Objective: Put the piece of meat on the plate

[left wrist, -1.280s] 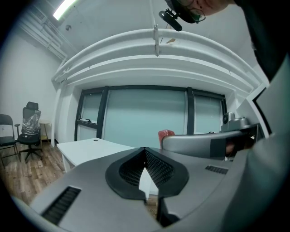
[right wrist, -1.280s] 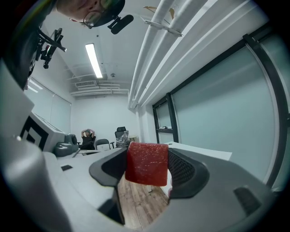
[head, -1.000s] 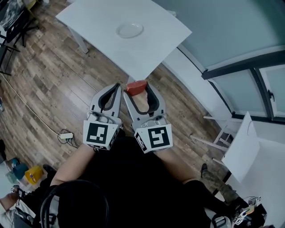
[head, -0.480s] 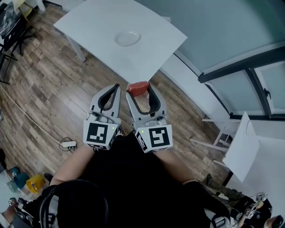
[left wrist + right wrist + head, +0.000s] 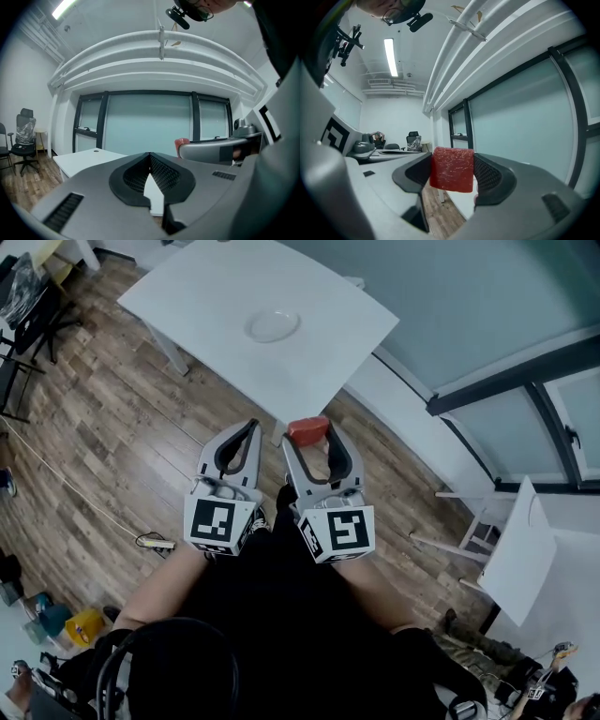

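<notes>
wood-floored office with a white counter [image 5: 216, 296] bearing an empty plate [image 5: 272, 326]. right tongs [image 5: 308, 433] clamped on the red piece of meat [image 5: 451, 169], held in the air off the counter's near corner; left tongs [image 5: 249, 426] closed, empty. over the last second the plate has drawn slightly nearer: approach under way, placement pending.

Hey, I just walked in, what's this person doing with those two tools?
A person stands by a white table with a tool in each hand. The right tool is clamped on a red piece of meat, held in the air at the table's near corner. The left tool is shut and empty beside it. The plate sits empty farther across the table.
</notes>
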{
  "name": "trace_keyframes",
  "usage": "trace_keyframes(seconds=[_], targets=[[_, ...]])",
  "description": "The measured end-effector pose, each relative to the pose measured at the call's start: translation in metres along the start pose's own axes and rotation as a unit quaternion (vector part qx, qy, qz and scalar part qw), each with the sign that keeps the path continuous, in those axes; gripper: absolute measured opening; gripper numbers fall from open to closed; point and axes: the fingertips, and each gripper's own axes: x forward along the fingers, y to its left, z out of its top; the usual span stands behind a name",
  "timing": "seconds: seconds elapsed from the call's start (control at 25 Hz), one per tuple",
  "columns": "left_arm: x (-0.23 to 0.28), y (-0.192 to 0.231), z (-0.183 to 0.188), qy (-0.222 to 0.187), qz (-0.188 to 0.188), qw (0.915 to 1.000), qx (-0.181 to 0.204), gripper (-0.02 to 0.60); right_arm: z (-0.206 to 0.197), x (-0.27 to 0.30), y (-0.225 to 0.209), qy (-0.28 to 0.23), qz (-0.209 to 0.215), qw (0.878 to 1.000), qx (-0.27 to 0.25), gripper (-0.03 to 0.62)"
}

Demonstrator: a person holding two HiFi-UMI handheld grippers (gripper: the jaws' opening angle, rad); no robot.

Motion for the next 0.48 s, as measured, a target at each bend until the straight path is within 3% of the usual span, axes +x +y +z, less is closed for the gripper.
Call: trace_keyframes(seconds=[0.48], targets=[[0.034,0.013,-0.004,0.016,0.008,0.9998,0.003,-0.002,0.001,0.039,-0.024,0.002,0.008,1.0,0.012,0.281]])
